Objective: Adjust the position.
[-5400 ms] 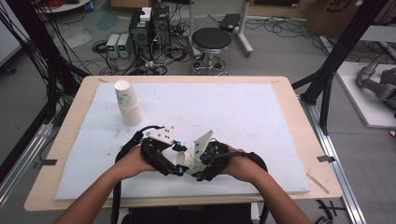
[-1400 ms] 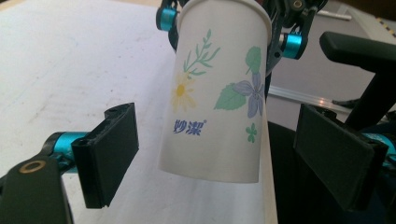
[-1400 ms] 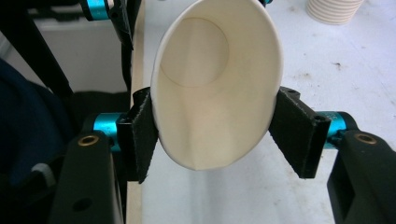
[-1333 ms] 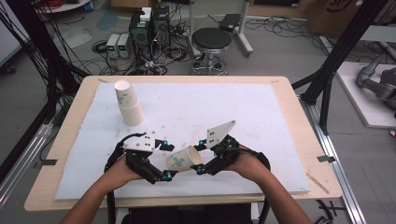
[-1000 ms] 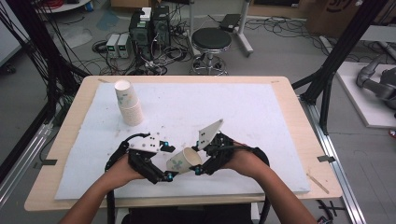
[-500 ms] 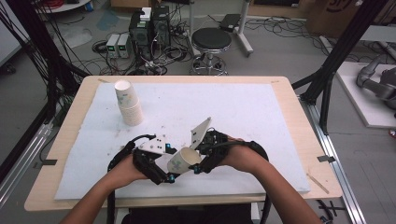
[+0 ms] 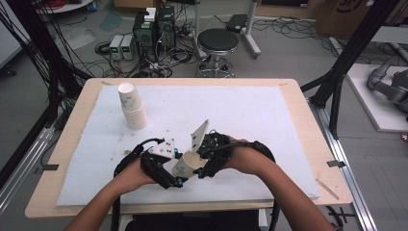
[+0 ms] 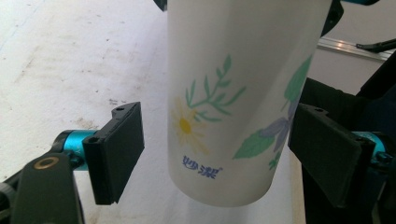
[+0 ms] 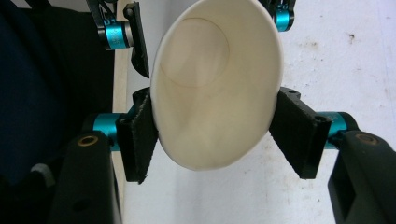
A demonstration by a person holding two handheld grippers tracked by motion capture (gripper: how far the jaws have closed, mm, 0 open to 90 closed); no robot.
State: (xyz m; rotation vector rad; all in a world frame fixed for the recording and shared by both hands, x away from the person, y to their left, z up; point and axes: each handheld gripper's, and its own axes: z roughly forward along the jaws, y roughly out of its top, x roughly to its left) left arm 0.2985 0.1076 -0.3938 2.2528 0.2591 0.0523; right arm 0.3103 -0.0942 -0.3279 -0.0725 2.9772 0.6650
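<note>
Nearest the person, at about six o'clock on the white padded cover (image 7: 250,110) of the wooden bench (image 7: 308,125), a white paper cup printed with flowers and leaves (image 7: 186,166) is held clear of the surface between the two tools. The right hand-held gripper (image 7: 206,166) is clamped on the cup near its rim; in the right gripper view the open mouth (image 9: 217,88) is squeezed to an oval between the two black pads (image 9: 137,140), which press on both sides. The left hand-held gripper (image 7: 168,175) is placed around the cup's lower body: in the left gripper view the printed wall (image 8: 233,102) hangs between the pads (image 8: 116,149), a clear gap showing at the nine o'clock pad, while contact at the three o'clock pad cannot be told. Its jaws have just been closing, with the cup between them, but no grip is made yet. The work is judged to be at a handover or a two-handed grasp, partly done: one cup is lifted and secured on one side only. Farther off, towards eleven o'clock, a short stack of matching white paper cups (image 7: 131,107) stands mouth down, well apart from both hands; what is to be done with the held cup is left open.
</note>
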